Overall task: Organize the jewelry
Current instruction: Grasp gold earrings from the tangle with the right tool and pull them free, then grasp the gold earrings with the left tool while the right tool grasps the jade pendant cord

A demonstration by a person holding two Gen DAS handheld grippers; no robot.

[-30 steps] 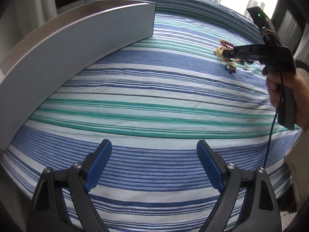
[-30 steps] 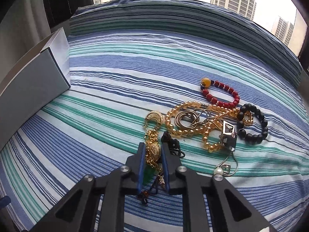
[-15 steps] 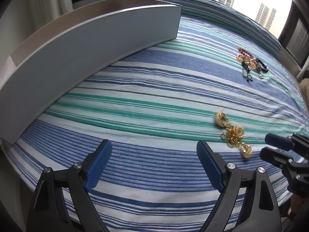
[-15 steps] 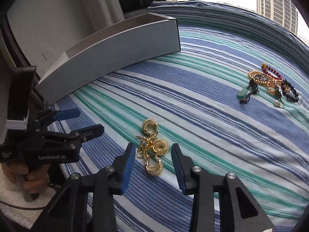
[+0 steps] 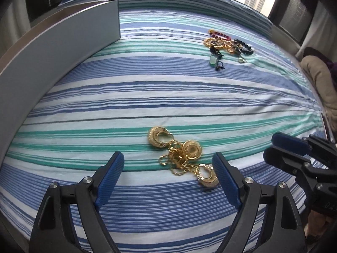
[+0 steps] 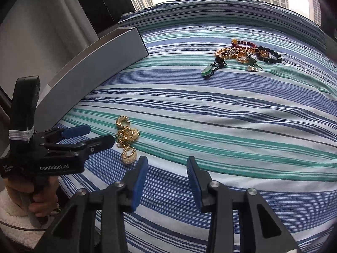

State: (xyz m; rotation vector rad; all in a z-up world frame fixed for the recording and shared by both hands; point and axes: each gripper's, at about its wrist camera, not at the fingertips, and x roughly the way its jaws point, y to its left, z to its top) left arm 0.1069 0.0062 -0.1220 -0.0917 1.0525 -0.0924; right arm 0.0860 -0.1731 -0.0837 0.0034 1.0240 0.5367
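Observation:
A tangle of gold earrings and chain (image 5: 181,158) lies on the striped cloth (image 5: 168,97). My left gripper (image 5: 168,162) hovers over it. Its jaws are closing with the gold tangle between them, and the blue pads (image 5: 110,175) stand clear of the metal. In the right wrist view the same tangle (image 6: 127,139) sits just past the left gripper (image 6: 101,135). My right gripper (image 6: 167,164) is open with nothing between its fingers, off to the tangle's right. It also shows at the right edge of the left wrist view (image 5: 270,146).
A long grey open box (image 5: 52,52) (image 6: 94,67) runs along the cloth's left side. A pile of bead bracelets, gold beads and a green pendant (image 5: 227,46) (image 6: 242,52) lies at the far right. A hand in a fleecy white sleeve (image 6: 12,215) holds the left gripper.
The right gripper carried the gold tangle from the pile to the near cloth, let it go and drew back. The left gripper moved over the tangle and its jaws narrowed.

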